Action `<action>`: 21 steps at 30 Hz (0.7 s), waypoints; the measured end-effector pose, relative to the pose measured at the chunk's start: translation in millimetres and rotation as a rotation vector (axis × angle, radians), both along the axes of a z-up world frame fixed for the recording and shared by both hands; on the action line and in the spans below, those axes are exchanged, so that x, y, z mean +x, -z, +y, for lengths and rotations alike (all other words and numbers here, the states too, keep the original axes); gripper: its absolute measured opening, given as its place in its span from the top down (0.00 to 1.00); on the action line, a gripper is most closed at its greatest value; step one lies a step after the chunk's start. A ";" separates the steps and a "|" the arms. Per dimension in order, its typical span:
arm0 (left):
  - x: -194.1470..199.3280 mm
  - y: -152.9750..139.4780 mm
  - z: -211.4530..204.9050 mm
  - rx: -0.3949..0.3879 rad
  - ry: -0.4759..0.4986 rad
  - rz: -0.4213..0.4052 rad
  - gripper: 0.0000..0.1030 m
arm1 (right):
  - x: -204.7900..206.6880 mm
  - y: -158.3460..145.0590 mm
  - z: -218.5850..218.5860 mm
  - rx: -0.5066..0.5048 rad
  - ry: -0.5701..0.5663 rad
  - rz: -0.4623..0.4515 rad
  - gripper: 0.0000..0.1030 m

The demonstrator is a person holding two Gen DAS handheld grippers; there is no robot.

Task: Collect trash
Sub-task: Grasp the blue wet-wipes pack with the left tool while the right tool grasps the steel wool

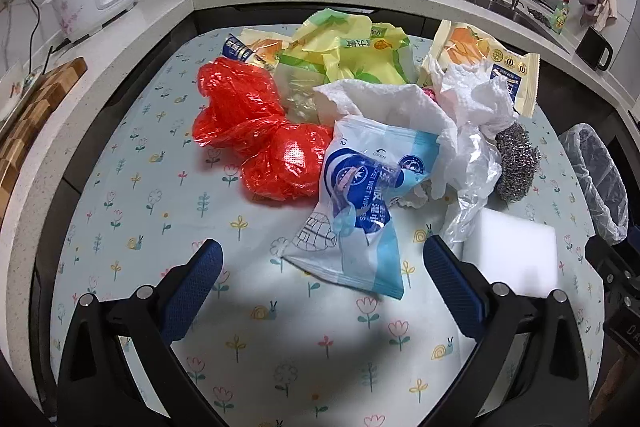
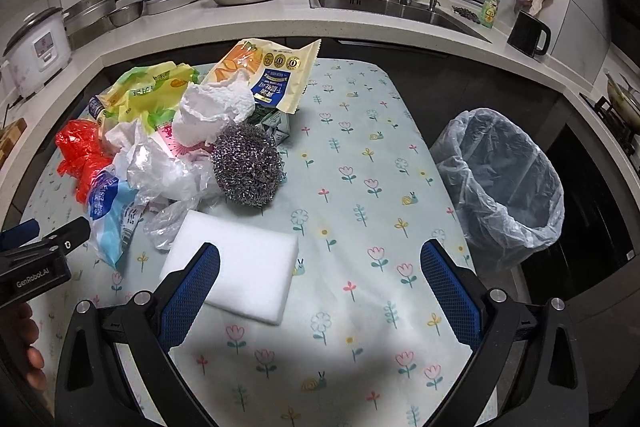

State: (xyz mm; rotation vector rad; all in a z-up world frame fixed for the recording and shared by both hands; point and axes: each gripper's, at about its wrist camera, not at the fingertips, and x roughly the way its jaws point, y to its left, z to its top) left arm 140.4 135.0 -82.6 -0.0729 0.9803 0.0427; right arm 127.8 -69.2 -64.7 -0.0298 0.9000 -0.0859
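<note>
Left gripper [image 1: 322, 259]: fingers spread, empty, hovering over the flowered table [image 1: 160, 195] just short of the wet-wipes pack [image 1: 360, 203], whose near corner lies between the fingertips. Right gripper [image 2: 320, 259]: also spread, empty, its left finger over the edge of the white sponge [image 2: 240, 267]. Trash sits heaped mid-table: red bag [image 1: 256, 131], yellow-green wrapper [image 1: 352, 55], paper towel [image 1: 380, 103], clear film [image 1: 472, 171], steel scourer [image 1: 516, 163], orange-print packet [image 1: 484, 63]. The left view gives the red bag and wipes pack whole; the right view shows only slivers of them behind the film. The right view alone shows the lined bin [image 2: 508, 183] in full, standing off the table's right edge, well apart from the heap, plus the sink [image 2: 400, 7] and black jug [image 2: 528, 35]. The left view catches only the bin's rim, but shows the rice cooker [image 1: 96, 3] clearly.
</note>
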 end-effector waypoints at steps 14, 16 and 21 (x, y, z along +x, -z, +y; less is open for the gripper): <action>43.2 23.9 -7.7 -0.085 0.075 0.064 0.52 | 72.4 30.0 20.2 0.091 -0.037 0.043 0.23; 43.2 23.1 -7.7 -0.095 0.081 0.059 0.58 | 78.9 32.0 23.7 0.108 -0.044 0.041 0.25; 42.1 20.1 -7.6 -0.108 0.083 0.051 0.64 | 92.5 40.6 28.7 0.149 -0.064 0.053 0.36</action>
